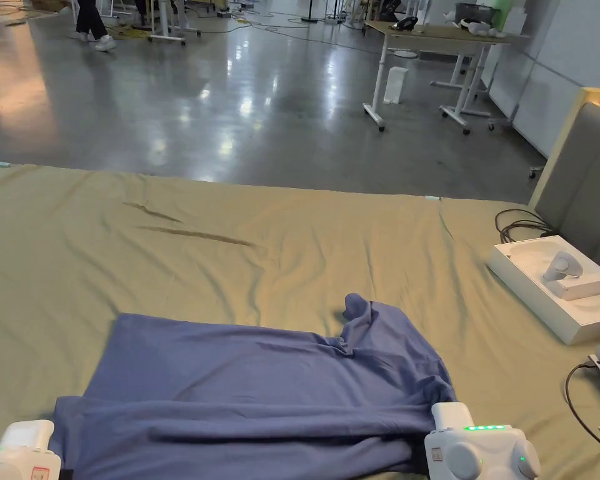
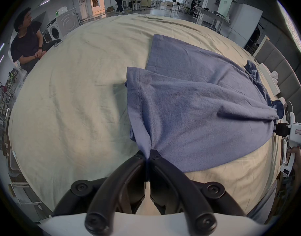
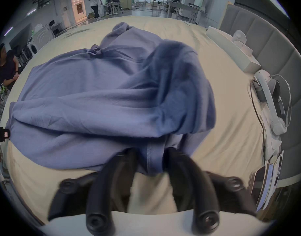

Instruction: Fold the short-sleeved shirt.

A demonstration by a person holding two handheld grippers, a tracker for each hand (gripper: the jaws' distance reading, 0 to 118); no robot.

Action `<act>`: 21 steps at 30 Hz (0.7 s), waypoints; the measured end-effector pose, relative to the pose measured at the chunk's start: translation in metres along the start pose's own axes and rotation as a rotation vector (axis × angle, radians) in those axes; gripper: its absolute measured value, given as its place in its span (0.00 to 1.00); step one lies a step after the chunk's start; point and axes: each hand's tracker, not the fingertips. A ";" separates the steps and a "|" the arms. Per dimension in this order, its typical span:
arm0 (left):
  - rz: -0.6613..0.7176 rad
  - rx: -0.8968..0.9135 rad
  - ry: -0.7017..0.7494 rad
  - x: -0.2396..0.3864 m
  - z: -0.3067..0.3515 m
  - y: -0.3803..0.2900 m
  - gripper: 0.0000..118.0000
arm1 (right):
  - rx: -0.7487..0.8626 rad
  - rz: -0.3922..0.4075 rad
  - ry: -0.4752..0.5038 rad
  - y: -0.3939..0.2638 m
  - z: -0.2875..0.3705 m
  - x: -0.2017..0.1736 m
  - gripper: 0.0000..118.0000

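Two near corners of the blue cotton short-sleeved shirt [image 1: 261, 387] are held on the beige sheet [image 1: 230, 250] | left gripper [image 2: 149, 154] closed on hem corner | long axis runs left-right between grippers | right gripper [image 3: 149, 161] part-open around collar-side fold, grip cannot be told

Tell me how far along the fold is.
Early. The shirt lies on the bed, near edge lifted. The left hand-held gripper pinches one corner; the right hand-held gripper straddles the hem, grip unclear. Far sleeve bunched; every fold remains.
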 end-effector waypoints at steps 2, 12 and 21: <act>-0.002 0.002 0.002 0.001 -0.001 0.000 0.03 | 0.005 0.000 -0.001 0.000 0.000 -0.002 0.08; 0.007 0.076 -0.036 -0.005 0.023 0.003 0.03 | 0.118 -0.065 0.055 -0.006 0.057 0.012 0.05; 0.019 0.204 -0.119 -0.012 0.097 0.027 0.03 | 0.172 -0.006 0.074 0.007 0.133 0.022 0.05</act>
